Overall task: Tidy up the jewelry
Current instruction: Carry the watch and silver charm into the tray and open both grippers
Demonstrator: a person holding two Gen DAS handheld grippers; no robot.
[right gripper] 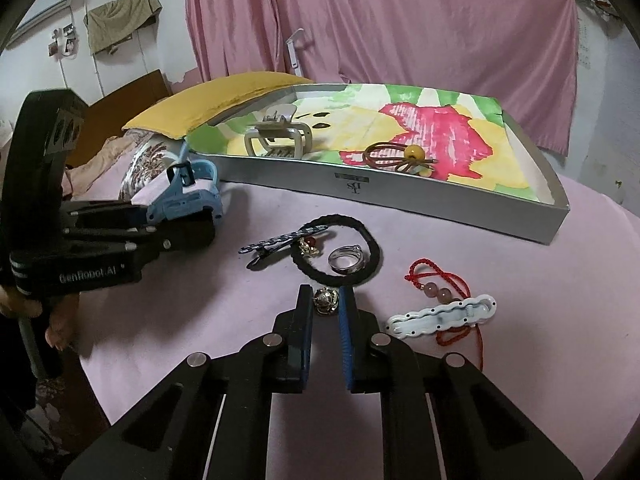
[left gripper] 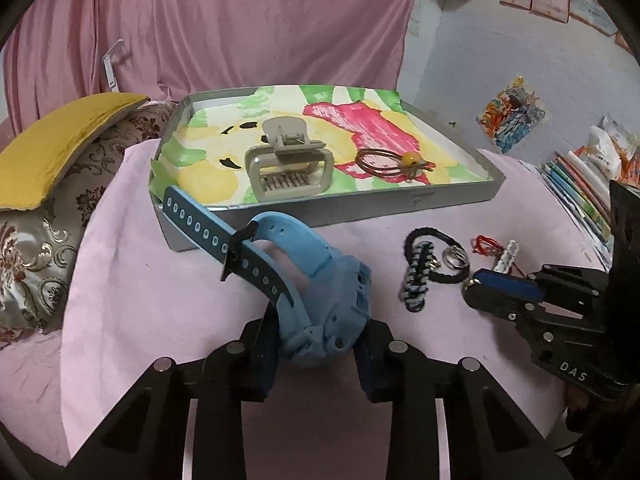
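The left gripper [left gripper: 318,354] is clamped on the case of a blue watch [left gripper: 320,308], its pads pressing both sides; the watch sits on the pink cloth [left gripper: 140,320] just in front of the tray's near left corner, and its long strap runs up and left from the case, the free end with its row of holes lying over the grey tray [left gripper: 452,200] wall. The right wrist view shows the same watch [right gripper: 188,196] side-on, raised at the strap end, a thing the left view does not make plain. The right gripper [right gripper: 326,300] is closed on a small metallic charm [right gripper: 325,300], gripped at the fingertips just in front of the tray's near wall; the left view shows only the side of that gripper [left gripper: 500,284] and not the charm. Between charm and tray lie a black hair tie [right gripper: 360,240], a silver ring [right gripper: 347,259] inside its loop, and a patterned hair clip [right gripper: 280,238] to its left. To the right of the charm are a white barrette [right gripper: 440,316] and a red cord with pink beads [right gripper: 436,284]. Inside the tray, on a painted sheet, stand a beige claw clip [left gripper: 288,168] at the left and a brown hair tie with a yellow bead [left gripper: 394,162] at the right. Behind the tray hangs a pink curtain [left gripper: 240,20].
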